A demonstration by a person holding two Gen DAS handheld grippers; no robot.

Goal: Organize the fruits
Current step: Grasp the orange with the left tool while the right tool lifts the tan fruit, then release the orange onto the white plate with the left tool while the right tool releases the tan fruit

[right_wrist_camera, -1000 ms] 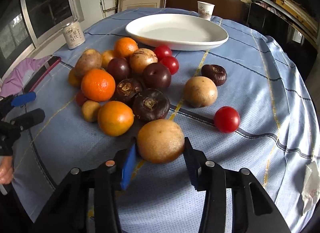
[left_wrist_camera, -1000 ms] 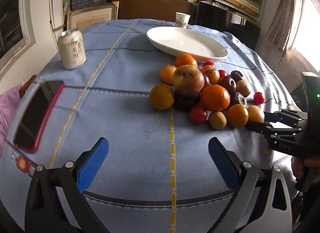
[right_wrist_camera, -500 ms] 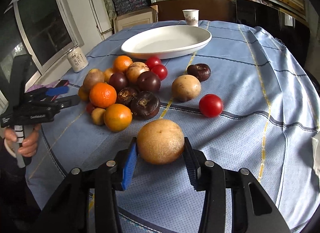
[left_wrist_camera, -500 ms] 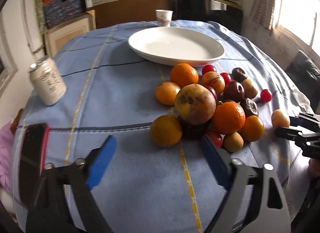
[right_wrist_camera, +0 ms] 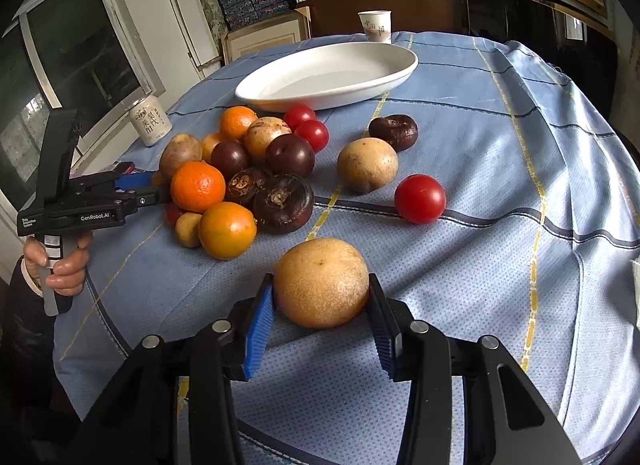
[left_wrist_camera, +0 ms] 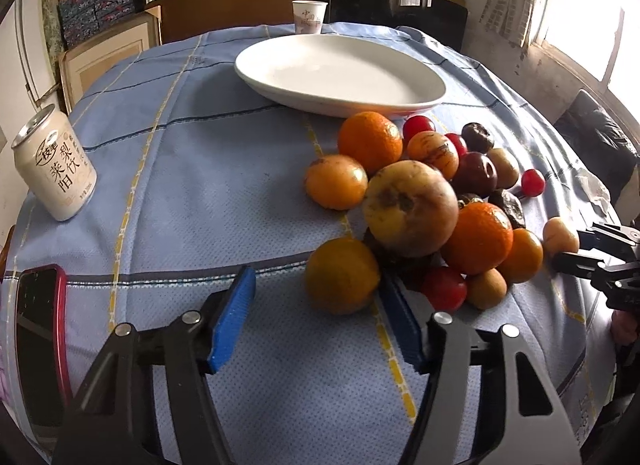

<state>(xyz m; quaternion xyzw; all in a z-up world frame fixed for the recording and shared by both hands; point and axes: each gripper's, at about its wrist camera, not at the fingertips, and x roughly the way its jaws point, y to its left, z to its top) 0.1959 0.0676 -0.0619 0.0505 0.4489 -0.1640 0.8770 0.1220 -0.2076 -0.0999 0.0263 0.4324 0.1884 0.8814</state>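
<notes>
Here the right gripper (right_wrist_camera: 321,301) holds a round tan fruit (right_wrist_camera: 321,282) between its 2 fingers (right_wrist_camera: 259,323), on the near side of the fruit pile (right_wrist_camera: 240,181), apart from it; being round, the fruit shows no long axis. The left gripper (left_wrist_camera: 320,305) has its jaws half open and just closing around a yellow-orange fruit (left_wrist_camera: 341,274) at the pile's near edge; the blue pads seem not yet pressing. The oval white plate (left_wrist_camera: 416,103) lies beyond the pile, its long axis crosswise. A drink can (left_wrist_camera: 54,163) and a red phone (left_wrist_camera: 40,341) sit left of the pile on the tabletop (left_wrist_camera: 192,185); the piled fruit crowds the left gripper's right finger.
</notes>
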